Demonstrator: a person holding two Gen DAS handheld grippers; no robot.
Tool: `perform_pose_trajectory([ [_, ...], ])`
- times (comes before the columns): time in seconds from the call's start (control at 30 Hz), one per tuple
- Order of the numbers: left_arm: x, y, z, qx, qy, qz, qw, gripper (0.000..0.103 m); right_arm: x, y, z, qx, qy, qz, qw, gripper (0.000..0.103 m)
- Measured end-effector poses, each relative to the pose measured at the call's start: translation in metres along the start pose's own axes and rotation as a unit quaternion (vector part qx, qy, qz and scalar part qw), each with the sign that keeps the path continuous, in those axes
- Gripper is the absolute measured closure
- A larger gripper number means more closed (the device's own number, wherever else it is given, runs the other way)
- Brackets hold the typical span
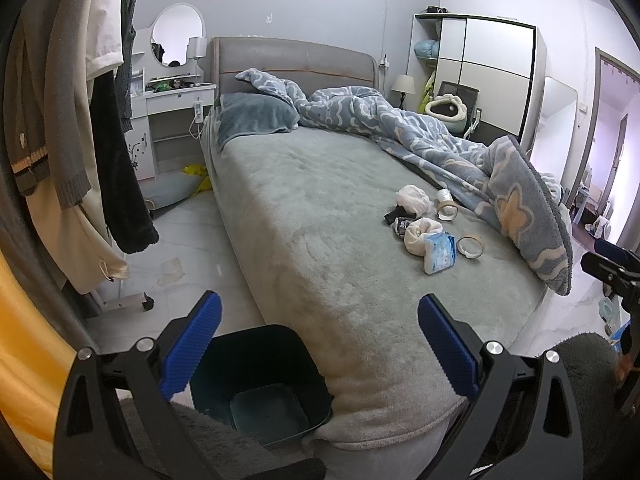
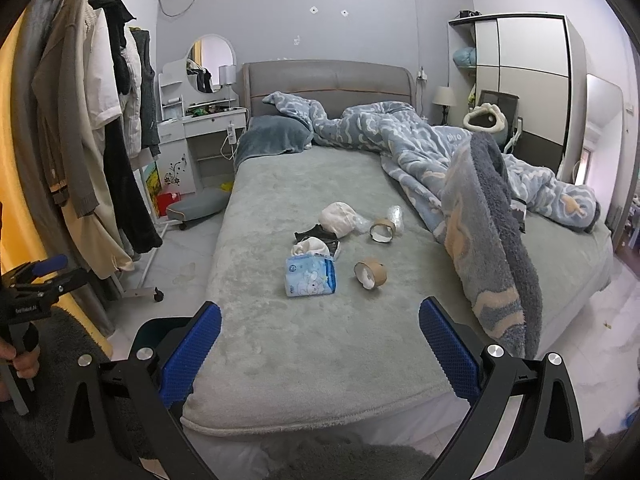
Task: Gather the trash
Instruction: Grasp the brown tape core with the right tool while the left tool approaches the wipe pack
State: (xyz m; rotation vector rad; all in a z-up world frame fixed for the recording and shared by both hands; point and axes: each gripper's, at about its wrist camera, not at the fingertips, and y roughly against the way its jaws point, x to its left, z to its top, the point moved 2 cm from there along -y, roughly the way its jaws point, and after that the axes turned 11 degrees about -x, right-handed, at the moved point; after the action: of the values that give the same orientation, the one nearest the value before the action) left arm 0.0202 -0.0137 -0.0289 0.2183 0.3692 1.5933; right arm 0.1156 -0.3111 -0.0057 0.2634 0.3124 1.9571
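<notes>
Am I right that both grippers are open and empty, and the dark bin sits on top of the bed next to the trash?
Not quite. The dark bin stands on the floor at the foot of the bed, as the left wrist view shows. The rest holds: the left gripper and right gripper are open and empty.

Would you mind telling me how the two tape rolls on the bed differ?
The near tape roll lies beside the blue tissue pack, its opening showing white inside. The far tape roll lies by the white bundle and clear plastic; you can see through its ring to the bed. Both are brown, nearly empty, tipped over.
</notes>
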Motion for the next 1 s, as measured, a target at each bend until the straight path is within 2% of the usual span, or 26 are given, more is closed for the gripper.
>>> perform_pose_trajectory([
  [0.37,-0.003,-0.036,0.000,0.033,0.007,-0.047,0.9983,0.003,-0.017,-0.052,0.008,0.020,-0.002,0.004,1.000,0.004],
  [0.5,-0.010,-0.054,0.001,0.045,-0.006,-0.060,0.9972,0.003,-0.030,-0.076,0.009,0.029,-0.001,0.006,1.000,0.011],
  [0.63,-0.015,-0.074,0.004,0.044,-0.016,-0.073,0.9962,0.003,-0.051,-0.101,0.006,0.037,-0.022,0.002,0.999,0.022],
  [0.8,-0.025,-0.103,0.003,0.045,-0.036,-0.092,0.9941,0.005,-0.069,-0.139,-0.008,0.062,-0.012,-0.007,0.998,0.031],
  [0.93,-0.035,-0.130,-0.001,0.058,-0.038,-0.115,0.9910,0.017,-0.080,-0.161,-0.016,0.082,-0.016,0.007,0.996,0.033],
  [1.0,-0.037,-0.141,-0.003,0.063,-0.035,-0.127,0.9893,0.017,-0.084,-0.170,-0.016,0.086,-0.001,0.007,0.996,0.033],
])
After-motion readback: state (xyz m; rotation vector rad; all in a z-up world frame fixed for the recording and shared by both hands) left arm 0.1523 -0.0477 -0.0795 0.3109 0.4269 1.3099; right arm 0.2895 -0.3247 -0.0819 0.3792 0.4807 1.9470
